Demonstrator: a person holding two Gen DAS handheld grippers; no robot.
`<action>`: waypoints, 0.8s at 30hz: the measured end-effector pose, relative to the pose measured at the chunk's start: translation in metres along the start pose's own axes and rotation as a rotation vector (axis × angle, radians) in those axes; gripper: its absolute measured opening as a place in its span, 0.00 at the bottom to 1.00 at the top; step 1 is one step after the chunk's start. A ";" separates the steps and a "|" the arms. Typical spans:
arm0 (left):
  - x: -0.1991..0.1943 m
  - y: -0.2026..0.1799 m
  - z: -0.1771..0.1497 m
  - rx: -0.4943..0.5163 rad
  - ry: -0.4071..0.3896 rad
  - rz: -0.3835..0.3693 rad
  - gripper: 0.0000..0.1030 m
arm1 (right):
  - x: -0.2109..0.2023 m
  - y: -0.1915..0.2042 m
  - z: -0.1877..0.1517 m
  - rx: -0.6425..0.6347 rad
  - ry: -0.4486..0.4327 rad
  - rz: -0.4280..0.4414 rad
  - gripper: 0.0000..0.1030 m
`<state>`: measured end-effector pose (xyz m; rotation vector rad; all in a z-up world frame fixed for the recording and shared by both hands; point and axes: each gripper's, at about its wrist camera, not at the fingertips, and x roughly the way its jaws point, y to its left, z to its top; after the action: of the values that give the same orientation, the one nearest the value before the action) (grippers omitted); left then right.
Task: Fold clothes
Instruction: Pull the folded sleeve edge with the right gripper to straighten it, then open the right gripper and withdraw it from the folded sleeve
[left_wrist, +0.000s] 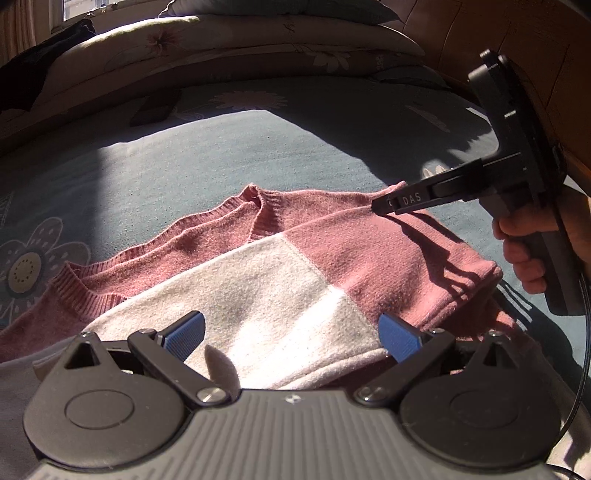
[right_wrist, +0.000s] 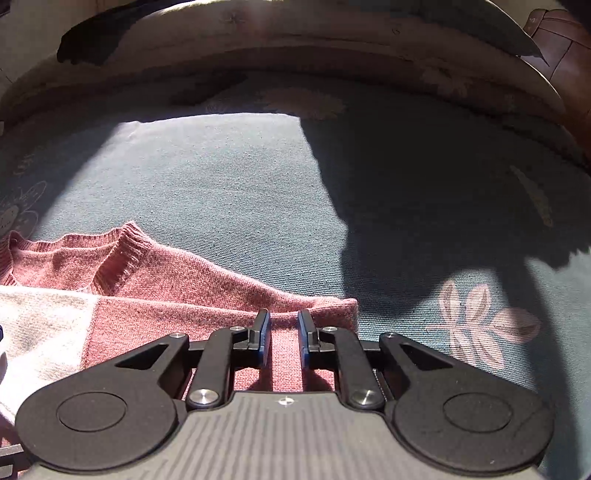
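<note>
A: Item one?
B: Sweater, pink knit with a cream panel, lying flat on the bed over a blue-grey floral cover; ribbed neckline toward the far side.

A: Left hand-held gripper?
B: Blue pads spread wide, hovering over the cream panel, nothing between them.

A: Right hand-held gripper?
B: Fingers nearly pressed together, a narrow gap left, pinching a raised fold of pink knit at the sweater's far right edge. A hand grips its handle.

A: Other stock?
B: Folded floral quilts stacked at the far end of the bed.
</note>
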<state>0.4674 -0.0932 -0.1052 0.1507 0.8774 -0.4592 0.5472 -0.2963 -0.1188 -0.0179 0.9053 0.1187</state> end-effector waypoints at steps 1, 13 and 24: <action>0.003 0.005 -0.002 -0.019 0.018 0.010 0.97 | -0.003 -0.005 0.000 0.038 -0.005 0.018 0.15; -0.015 0.075 -0.009 -0.323 -0.032 0.046 0.97 | -0.055 0.046 -0.039 -0.006 0.075 0.205 0.35; -0.050 0.101 -0.015 -0.396 -0.035 0.078 0.97 | -0.072 0.039 -0.049 0.057 0.116 0.185 0.47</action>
<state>0.4745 0.0175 -0.0823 -0.1851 0.9082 -0.2079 0.4603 -0.2674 -0.0906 0.1131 1.0253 0.2663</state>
